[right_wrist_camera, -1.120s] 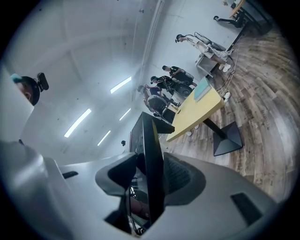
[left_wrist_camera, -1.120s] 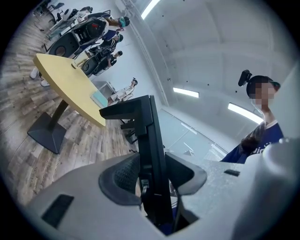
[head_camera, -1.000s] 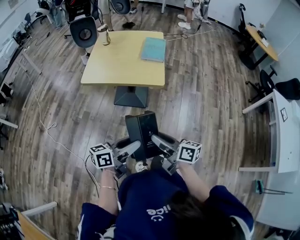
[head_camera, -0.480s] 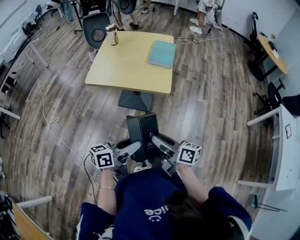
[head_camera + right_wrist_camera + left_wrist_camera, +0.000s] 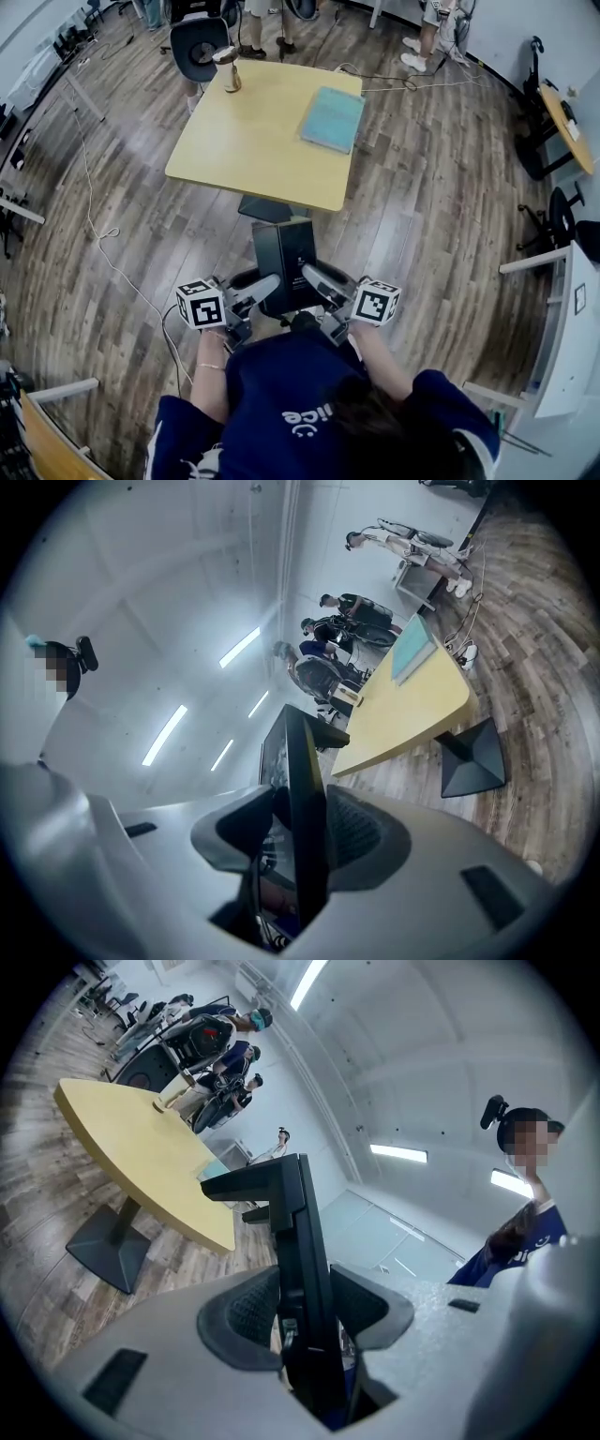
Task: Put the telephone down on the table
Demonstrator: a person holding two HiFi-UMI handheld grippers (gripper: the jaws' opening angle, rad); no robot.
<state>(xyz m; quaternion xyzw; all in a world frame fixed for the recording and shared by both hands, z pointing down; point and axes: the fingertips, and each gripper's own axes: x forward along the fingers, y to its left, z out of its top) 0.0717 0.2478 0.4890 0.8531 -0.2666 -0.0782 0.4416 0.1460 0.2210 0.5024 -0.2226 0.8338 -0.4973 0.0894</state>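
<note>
My left gripper (image 5: 305,1309) has its jaws clamped on the telephone (image 5: 298,1232). The ribbed pads press on both faces of the black slab's lower end, and it stands upright between them. My right gripper (image 5: 298,841) holds it the same way from the other side, its jaws closed across the thin edge with the pads tight on each face.

From the head view the two grippers sit side by side, their marker cubes turned outward, and the telephone rises between them in front of the person's dark blue shirt (image 5: 291,403). The telephone is off the worktop (image 5: 253,141) — it is held in the air over the wooden floor (image 5: 422,206), just short of the worktop's near edge and close to its dark base (image 5: 262,208).

The worktop is pale yellow. A teal book (image 5: 331,119) lies flat near its right edge, and a small brownish object (image 5: 230,73) stands at the far left corner; I can't tell what it is. A black chair (image 5: 199,42) stands just beyond that corner, and a thin cable (image 5: 98,234) trails across the floor to the left. People's legs show at the far end of the room.
</note>
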